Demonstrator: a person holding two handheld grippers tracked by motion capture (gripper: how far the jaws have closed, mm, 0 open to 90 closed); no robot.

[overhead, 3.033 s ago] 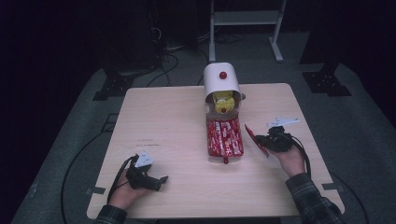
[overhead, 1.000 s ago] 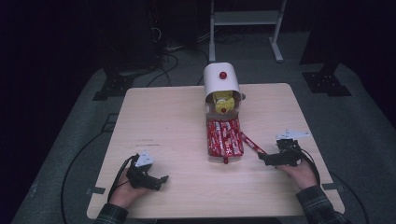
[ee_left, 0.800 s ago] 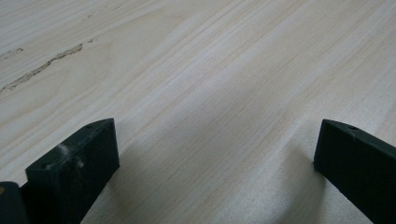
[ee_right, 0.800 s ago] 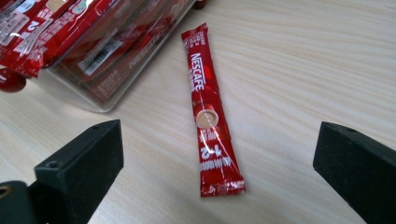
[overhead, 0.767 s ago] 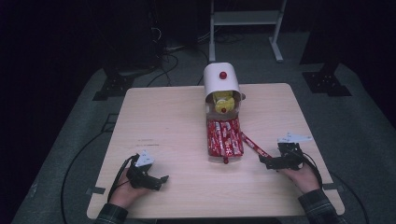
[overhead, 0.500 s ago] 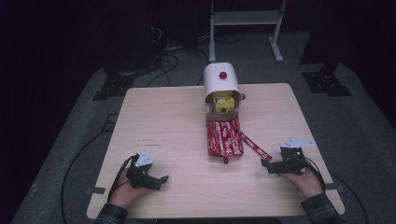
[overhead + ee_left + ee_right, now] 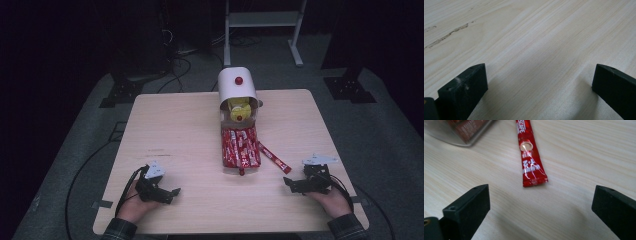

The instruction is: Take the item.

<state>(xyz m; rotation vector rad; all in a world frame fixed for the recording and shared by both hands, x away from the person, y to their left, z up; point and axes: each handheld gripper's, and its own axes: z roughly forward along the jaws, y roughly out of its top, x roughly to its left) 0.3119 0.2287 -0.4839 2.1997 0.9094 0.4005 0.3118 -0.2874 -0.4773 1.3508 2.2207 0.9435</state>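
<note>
— How many things around the tray (image 7: 226, 169)?

— One clear tray of red sachets, too tightly packed to count — and one loose sachet (image 7: 273, 158) lying flat just right of it, touching nothing. Behind the tray, against its far end, one white canister (image 7: 236, 87) on its side with a red dot on its cap; inside its open mouth is something yellow and another red dot.

— And the tools?

— Two. The right tool (image 7: 295, 184) rests on the desk (image 7: 175, 125) near the front right of the tray, jaws wide apart, nothing between them; its own view looks at the loose sachet's (image 7: 530, 161) near end, just ahead of the jaws. The left tool (image 7: 169, 192) sits well to the front left of the tray, jaws apart too, over bare wood.

— The surface?

— Pale wood desk with a dark scuff left of the tray. Grey floor below, cables trailing, a white stand's legs beyond the canister, the room dark.

— Any writing?

— White letters on the sachet, cut off — I can't read them.
</note>
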